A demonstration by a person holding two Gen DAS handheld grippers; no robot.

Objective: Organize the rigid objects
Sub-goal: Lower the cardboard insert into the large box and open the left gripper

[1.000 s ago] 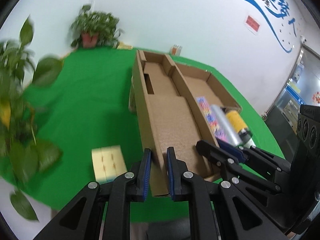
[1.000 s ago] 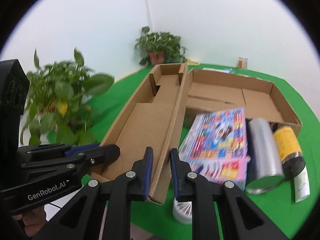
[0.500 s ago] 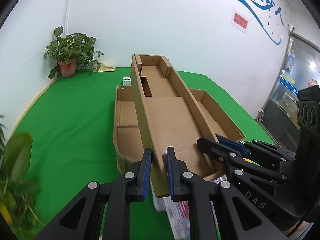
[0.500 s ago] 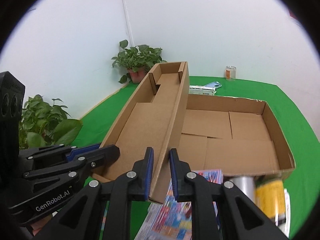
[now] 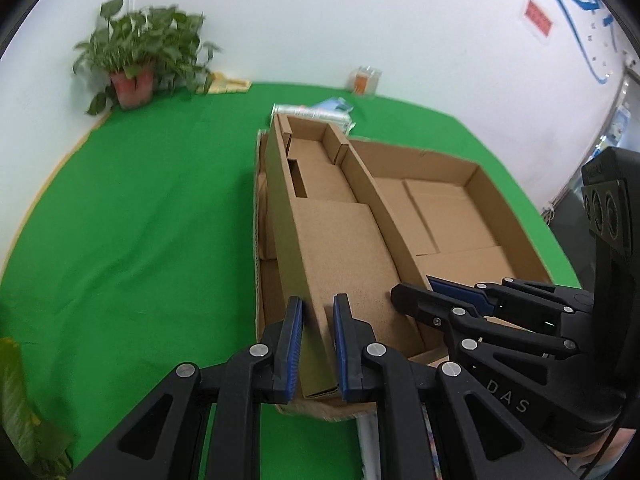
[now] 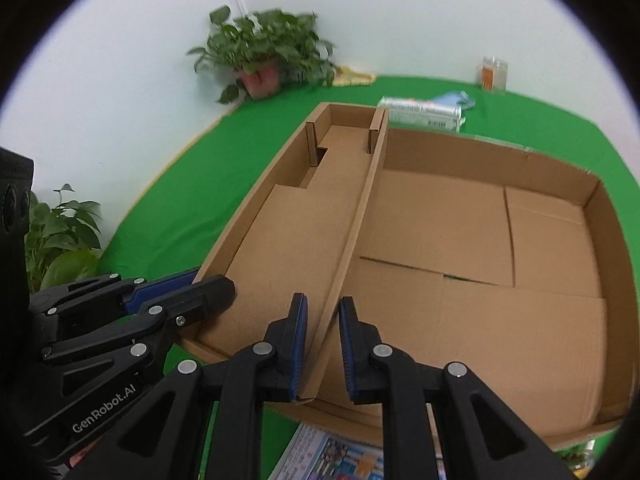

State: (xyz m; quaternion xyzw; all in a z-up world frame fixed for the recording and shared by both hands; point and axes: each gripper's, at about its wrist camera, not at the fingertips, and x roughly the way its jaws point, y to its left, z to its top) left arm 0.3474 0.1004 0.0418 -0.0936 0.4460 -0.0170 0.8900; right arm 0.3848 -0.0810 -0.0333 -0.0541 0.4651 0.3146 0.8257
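You have the narrow cardboard tray (image 5: 340,236) gripped by its two long walls at the near end: your left gripper (image 5: 316,344) is clamped on the tray's left wall, your right gripper (image 6: 323,344) on its right wall, pads pressed flat on the board on either side. The tray hangs over the left part of the wide cardboard box (image 6: 480,240), which lies open and empty on the green table (image 5: 140,220), toward its near edge; the tray's far end reaches the box's far-left corner, and whether it already touches the box floor cannot be told. To do this well, keep both hands at one height so the thin walls do not twist or crease under the clamps, and bring the tray down parallel to the box's left wall, tight against it, leaving the right part of the box free. Lower the far end first, then the near end, and let go only once the tray's base lies flat. Mind the box's near rim: the tray's near corner overhangs it in the right wrist view, so ease it inward before setting it down. The things to sort wait outside: a colourful printed box (image 6: 344,456) lies at the table's near edge just under the box's rim, and a silver packet (image 6: 424,114) lies behind the box toward the table's far edge.
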